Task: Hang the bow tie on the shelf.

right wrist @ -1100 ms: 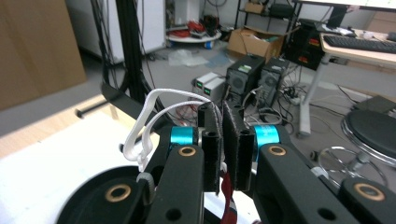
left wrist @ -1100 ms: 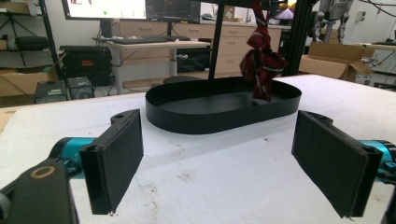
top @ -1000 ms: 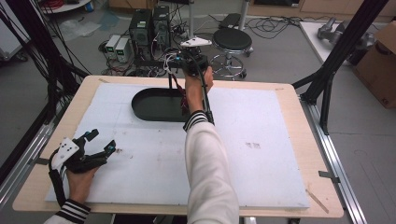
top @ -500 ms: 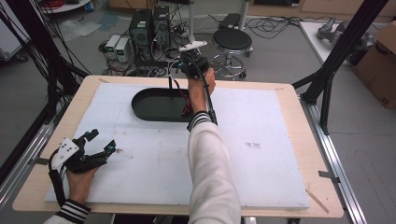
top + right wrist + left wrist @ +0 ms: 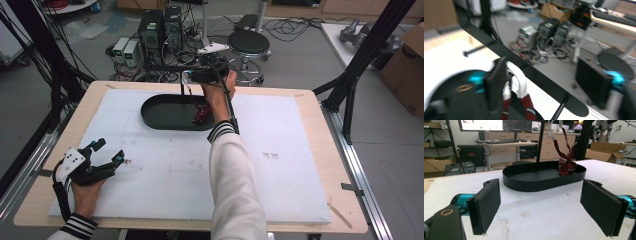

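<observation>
So the white foam-covered table [image 5: 280, 200] sits in a cluttered lab, PC towers [image 5: 161, 27] behind. Right gripper [image 5: 200, 76], jaws apart, hangs above the black oval tray [image 5: 165, 121] where the red striped cloth [image 5: 202, 115] dangles; left gripper [image 5: 102, 157] rests wide open.

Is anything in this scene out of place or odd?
Yes. The dark red cloth with white trim hangs from the right tool, whose jaws stand wide apart, so it seems caught on one jaw. Its lower end rests in the black oval tray. The left tool is open.
</observation>
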Available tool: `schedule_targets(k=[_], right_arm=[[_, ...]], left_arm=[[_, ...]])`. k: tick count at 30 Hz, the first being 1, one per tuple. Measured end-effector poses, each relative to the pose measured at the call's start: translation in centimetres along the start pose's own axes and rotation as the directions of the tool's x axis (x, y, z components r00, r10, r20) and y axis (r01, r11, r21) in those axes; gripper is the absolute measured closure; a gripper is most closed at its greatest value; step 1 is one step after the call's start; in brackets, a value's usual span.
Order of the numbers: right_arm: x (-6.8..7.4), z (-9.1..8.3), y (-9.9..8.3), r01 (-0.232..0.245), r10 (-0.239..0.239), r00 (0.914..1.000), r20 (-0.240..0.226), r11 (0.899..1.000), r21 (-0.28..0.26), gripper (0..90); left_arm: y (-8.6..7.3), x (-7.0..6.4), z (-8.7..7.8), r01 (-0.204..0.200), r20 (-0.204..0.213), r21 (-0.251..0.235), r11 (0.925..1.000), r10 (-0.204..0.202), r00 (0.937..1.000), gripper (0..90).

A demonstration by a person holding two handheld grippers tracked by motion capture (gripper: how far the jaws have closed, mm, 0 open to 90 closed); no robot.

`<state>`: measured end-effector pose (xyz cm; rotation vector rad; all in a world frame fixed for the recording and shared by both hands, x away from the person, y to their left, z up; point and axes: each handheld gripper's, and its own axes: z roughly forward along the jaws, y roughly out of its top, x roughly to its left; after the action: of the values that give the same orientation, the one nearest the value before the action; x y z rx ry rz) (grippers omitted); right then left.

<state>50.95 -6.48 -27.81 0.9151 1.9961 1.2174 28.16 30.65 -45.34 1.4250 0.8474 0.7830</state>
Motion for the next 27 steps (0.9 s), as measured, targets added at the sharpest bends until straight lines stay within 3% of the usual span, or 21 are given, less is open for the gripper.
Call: schedule_targets(k=[2, 4, 5, 8, 11, 19, 27], right_arm=[[-0.1, -0.7, -0.1, -0.014, 0.014, 0.9997, -0.022, 1.0, -0.027, 10.5], [-0.4, -1.9, -0.2, -0.03, 0.026, 0.9963, -0.082, 0.998, -0.049, 8.4], [-0.4, -2.5, -0.3, -0.037, 0.031, 0.9945, -0.1, 0.998, -0.058, 1.6], [-0.5, -4.5, -0.6, -0.051, 0.039, 0.9862, -0.161, 0.996, -0.072, 0.4], [-0.3, -7.5, -1.7, -0.044, 0.025, 0.9811, -0.192, 0.994, -0.099, 0.4], [-0.2, -14.0, -6.5, -0.055, 0.025, 0.9816, -0.189, 0.986, -0.156, 0.4], [0.6, -18.4, -11.4, -0.049, 0.019, 0.9848, -0.173, 0.984, -0.173, 0.4]], left_arm=[[0.0, 0.0, 0.0, 0.001, -0.001, -0.005, 1.0, -0.001, 1.0, 16.9], [0.0, 0.0, 0.0, -0.001, -0.002, -0.006, 1.0, 0.001, 1.0, 16.8], [0.0, 0.0, 0.0, -0.001, -0.001, -0.006, 1.0, 0.001, 1.0, 16.8], [0.0, 0.0, 0.0, 0.0, -0.002, -0.008, 1.0, 0.0, 1.0, 16.8], [0.0, 0.0, -0.1, -0.002, 0.002, -0.011, 0.9999, 0.002, 1.0, 16.8], [0.0, -0.1, -0.1, -0.01, 0.001, -0.011, 0.9999, 0.01, 0.9999, 16.8], [0.0, -0.2, -0.1, -0.013, 0.0, -0.012, 0.9998, 0.013, 0.9999, 16.8]])
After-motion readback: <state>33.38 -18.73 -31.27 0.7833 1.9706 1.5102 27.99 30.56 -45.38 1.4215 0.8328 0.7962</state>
